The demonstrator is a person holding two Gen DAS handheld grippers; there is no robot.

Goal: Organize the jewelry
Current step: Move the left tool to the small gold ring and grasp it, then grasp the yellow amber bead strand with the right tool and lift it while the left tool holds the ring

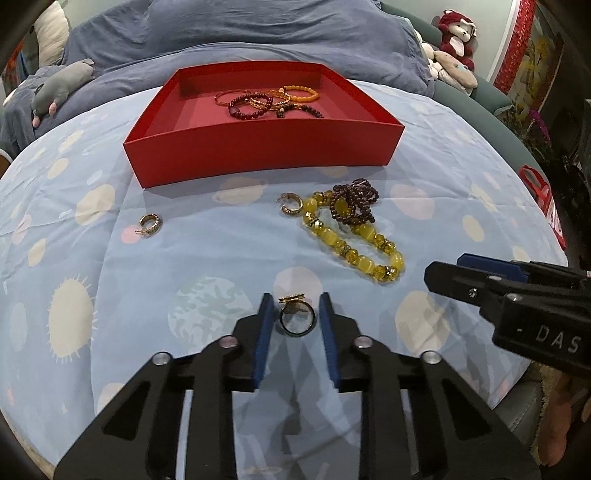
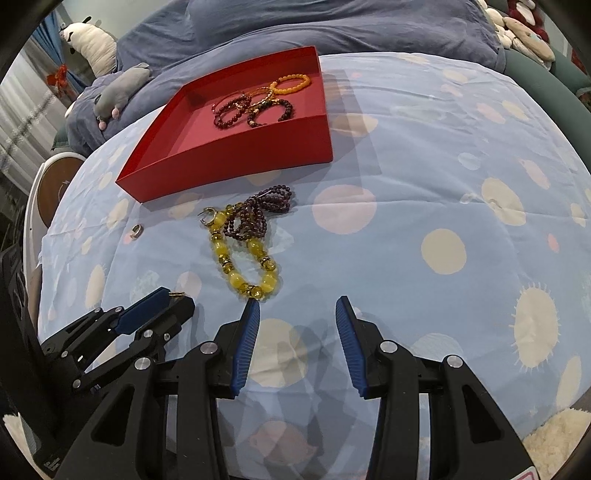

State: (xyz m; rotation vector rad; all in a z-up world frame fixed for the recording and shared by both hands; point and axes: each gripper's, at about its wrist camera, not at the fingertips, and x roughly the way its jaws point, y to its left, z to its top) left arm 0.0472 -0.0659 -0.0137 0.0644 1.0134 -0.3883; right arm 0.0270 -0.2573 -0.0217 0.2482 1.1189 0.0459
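A dark ring with a gold top (image 1: 297,320) lies on the planet-print sheet, and my left gripper (image 1: 295,301) is shut on it, a blue pad at each side. My right gripper (image 2: 297,306) stands open over bare sheet, just short of the yellow bead bracelet (image 2: 240,266). A dark purple bead string (image 2: 258,214) lies tangled over that bracelet's far end. One gold hoop earring (image 1: 291,206) rests beside them, another earring (image 1: 150,224) further left. The red tray (image 1: 258,158) behind holds several bracelets (image 1: 266,101).
A rumpled blue duvet (image 1: 236,33) rises behind the tray. A grey plush toy (image 1: 62,88) lies at the back left, a red plush monkey (image 1: 456,33) at the back right. The bed's edge drops off at the right near a red bag (image 1: 535,188).
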